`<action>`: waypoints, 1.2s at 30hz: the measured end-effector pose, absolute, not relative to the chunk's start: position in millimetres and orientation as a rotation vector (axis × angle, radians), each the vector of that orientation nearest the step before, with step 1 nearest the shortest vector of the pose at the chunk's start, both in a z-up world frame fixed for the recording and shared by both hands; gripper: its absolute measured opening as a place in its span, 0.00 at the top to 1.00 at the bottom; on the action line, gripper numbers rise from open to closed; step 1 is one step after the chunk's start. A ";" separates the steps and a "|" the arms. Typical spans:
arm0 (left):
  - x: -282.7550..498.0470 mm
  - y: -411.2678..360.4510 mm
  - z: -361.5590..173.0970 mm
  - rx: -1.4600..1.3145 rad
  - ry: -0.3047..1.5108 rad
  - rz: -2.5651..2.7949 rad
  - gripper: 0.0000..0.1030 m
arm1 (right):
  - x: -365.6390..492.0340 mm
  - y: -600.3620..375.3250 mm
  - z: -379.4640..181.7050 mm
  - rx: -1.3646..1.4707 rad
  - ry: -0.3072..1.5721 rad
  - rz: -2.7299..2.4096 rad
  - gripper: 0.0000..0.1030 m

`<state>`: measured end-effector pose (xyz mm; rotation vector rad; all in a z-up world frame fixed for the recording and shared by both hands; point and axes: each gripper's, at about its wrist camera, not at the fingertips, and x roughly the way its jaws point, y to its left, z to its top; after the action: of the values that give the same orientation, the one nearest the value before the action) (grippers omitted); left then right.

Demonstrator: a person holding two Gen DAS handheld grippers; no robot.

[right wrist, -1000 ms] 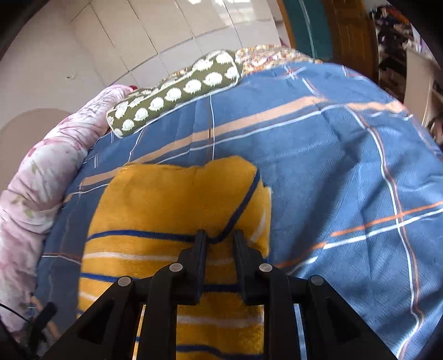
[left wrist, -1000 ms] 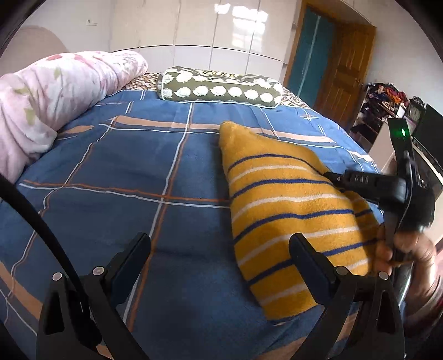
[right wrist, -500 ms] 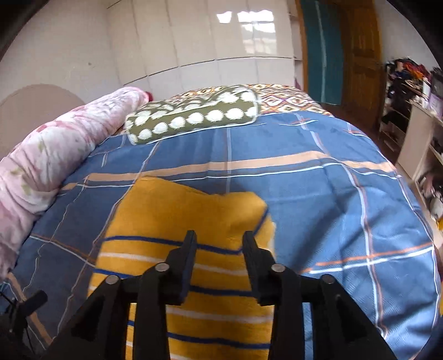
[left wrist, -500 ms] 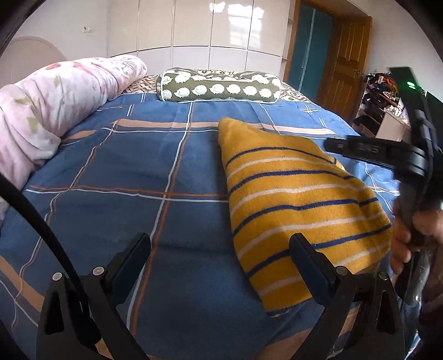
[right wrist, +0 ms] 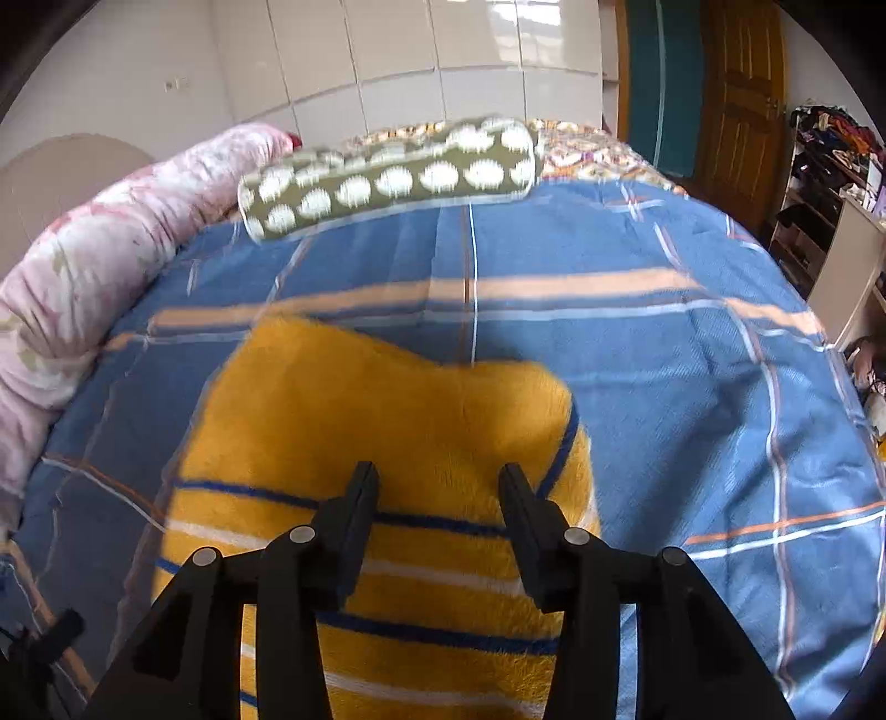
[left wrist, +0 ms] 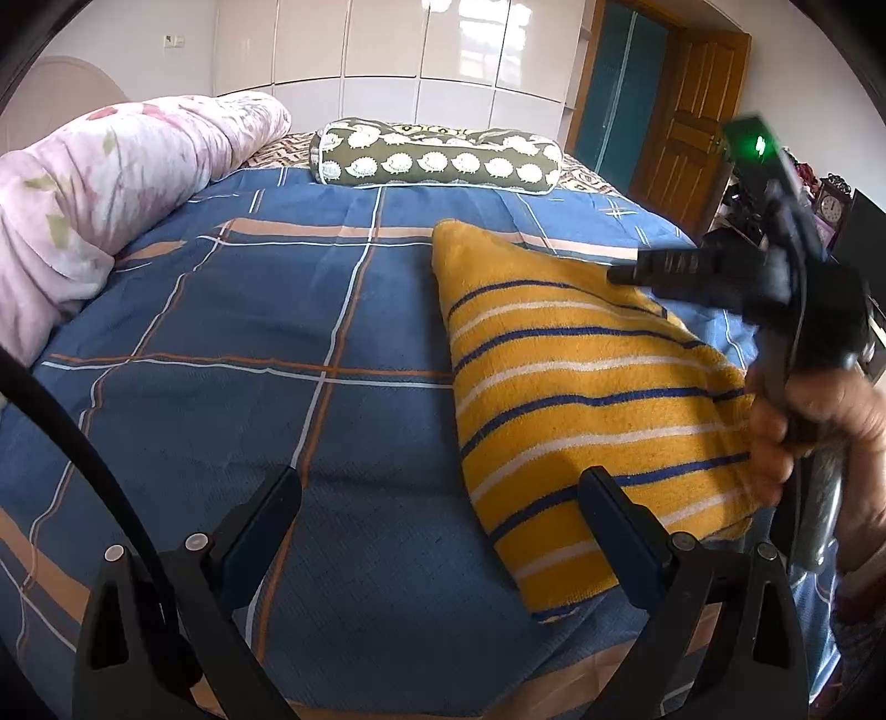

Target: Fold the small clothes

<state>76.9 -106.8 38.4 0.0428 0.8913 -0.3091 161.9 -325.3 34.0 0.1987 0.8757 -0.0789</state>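
Down at the bottom of the right wrist view, the right gripper (right wrist: pixel 437 493) has let go of the yellow striped cloth (right wrist: pixel 387 443) it was pinching a second ago, jaws opening with nothing between them. Cloth sits folded at lower centre on the blue bedspread (right wrist: pixel 692 387), so that fold looks done; the left gripper (left wrist: pixel 437 509) hangs spread wide, empty, at its left edge.

We note a blue plaid bed sheet (left wrist: pixel 232 343), a pink floral quilt (left wrist: pixel 111 183) rolled along its left edge, a green sheep-print bolster (left wrist: pixel 437 160) at the head, wooden door (left wrist: pixel 698 105) beyond.

Bright, even daylight – window glare on the glossy white wardrobe doors (left wrist: pixel 387 44); soft shadows; right wrist view motion-blurred; fisheye bending and black vignette at corners
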 end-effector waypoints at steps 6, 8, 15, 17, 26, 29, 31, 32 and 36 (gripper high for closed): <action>77.6 -106.4 38.2 0.041 0.897 -0.305 0.03 | 191.7 -303.2 17.0 0.138 0.981 -0.061 0.50; 77.8 -106.1 38.9 0.036 0.898 -0.307 0.03 | 197.0 -300.4 5.8 0.124 0.994 -0.075 0.45; 77.7 -104.5 38.7 0.014 0.921 -0.322 0.03 | 174.0 -307.6 26.0 0.150 0.922 -0.073 0.44; 77.3 -103.8 39.2 0.005 0.926 -0.326 0.03 | 161.2 -309.3 37.2 0.137 0.886 -0.076 0.44; 71.6 -104.3 45.2 -0.016 0.922 -0.348 0.03 | 106.3 -329.1 33.5 0.177 0.903 -0.108 0.40; 69.4 -104.8 46.9 -0.019 0.919 -0.352 0.03 | 100.3 -336.4 12.4 0.198 0.955 -0.116 0.33; 68.7 -104.9 48.0 -0.018 0.916 -0.354 0.03 | 95.1 -344.7 10.8 0.269 0.952 -0.107 0.32; 68.6 -105.2 48.1 -0.017 0.916 -0.355 0.03 | 93.8 -347.5 12.1 0.296 0.951 -0.102 0.32; 66.7 -106.1 48.9 -0.014 0.914 -0.360 0.03 | 80.1 -343.2 23.4 0.262 0.894 -0.106 0.32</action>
<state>66.7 -106.1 48.9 -0.0143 0.9138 -0.3596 80.1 -343.2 23.4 0.2623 0.8943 -0.1055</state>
